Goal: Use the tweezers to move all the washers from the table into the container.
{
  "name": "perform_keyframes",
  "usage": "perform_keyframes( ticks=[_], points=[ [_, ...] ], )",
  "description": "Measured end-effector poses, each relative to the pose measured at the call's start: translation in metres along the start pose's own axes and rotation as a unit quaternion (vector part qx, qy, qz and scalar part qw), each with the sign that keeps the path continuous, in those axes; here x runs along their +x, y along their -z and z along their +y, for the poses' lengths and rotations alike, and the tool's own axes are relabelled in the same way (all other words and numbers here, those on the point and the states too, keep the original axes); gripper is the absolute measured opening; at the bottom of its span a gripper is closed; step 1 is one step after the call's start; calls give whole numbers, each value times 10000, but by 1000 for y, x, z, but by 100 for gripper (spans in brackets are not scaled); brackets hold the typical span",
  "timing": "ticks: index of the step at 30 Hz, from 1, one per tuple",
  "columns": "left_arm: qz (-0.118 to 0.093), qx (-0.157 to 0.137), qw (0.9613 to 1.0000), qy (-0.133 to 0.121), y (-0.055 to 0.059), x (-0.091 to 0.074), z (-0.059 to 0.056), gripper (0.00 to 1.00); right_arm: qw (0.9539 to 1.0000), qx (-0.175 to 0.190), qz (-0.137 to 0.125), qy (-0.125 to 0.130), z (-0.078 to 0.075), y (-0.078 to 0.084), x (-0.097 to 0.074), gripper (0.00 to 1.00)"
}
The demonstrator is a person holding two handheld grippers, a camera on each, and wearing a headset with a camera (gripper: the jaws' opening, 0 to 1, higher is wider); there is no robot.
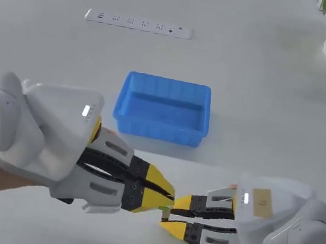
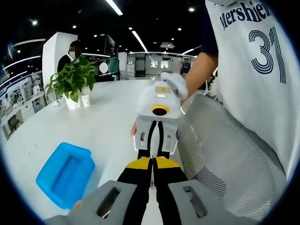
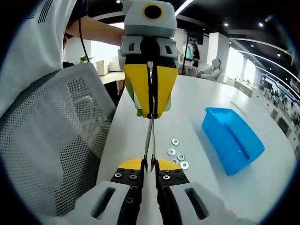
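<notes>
Yellow-tipped left gripper [image 1: 169, 197] facing right gripper [image 1: 172, 215], tweezers [image 3: 150, 136] apparently between

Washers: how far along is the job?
Done: nothing yet; the blue container looks empty. In hand: the tweezers are clamped at both ends, the left gripper on one and the right gripper on the other. Left: four washers lie on the table, apart from the container, none picked up.
</notes>
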State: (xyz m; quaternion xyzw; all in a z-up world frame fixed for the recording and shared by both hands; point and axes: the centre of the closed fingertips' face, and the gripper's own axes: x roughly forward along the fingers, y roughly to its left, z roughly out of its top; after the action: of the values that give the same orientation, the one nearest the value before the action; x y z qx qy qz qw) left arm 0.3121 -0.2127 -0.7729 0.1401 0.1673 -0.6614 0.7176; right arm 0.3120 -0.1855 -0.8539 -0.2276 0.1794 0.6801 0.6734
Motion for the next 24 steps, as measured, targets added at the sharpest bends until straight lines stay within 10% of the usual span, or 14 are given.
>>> perform_keyframes(
  ticks=[24],
  points=[
    [-90,-43,9990,-437,1,-19,33,5,9983,0,-87,582,-35,-12,7,11]
  ],
)
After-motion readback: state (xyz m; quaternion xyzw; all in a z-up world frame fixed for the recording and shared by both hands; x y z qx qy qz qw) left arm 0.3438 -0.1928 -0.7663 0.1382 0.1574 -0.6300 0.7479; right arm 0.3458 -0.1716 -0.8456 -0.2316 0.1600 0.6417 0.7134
